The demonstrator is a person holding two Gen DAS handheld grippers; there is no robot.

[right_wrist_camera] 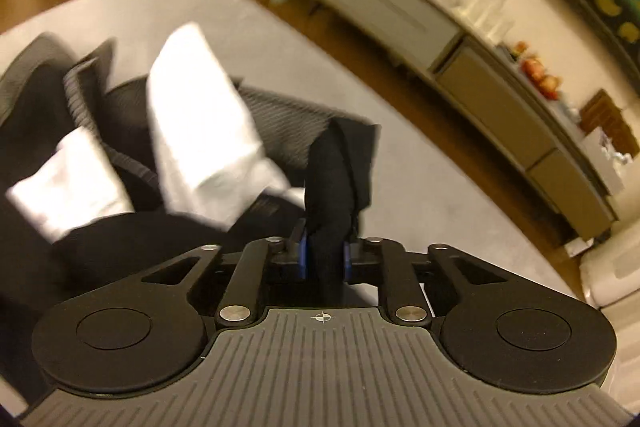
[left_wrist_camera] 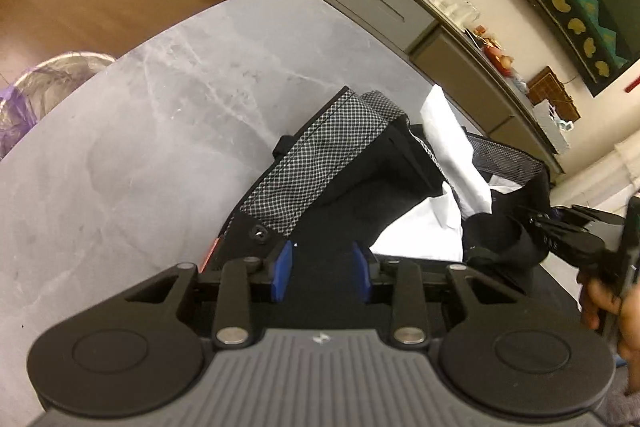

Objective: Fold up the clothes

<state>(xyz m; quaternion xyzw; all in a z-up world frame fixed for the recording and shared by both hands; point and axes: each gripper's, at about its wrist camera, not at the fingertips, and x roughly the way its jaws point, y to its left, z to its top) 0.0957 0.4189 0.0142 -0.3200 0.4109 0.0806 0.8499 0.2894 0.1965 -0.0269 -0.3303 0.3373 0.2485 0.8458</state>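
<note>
Plainly, the grey counter carried the black garment in a loose heap, white pocket linings turned out and mesh waistband rumpled. On the garment's near side the left gripper stood wide, gripping nothing. At its other edge the right gripper pinched a thin bunch of black cloth, which could slip under pull and skew the fold.
</note>
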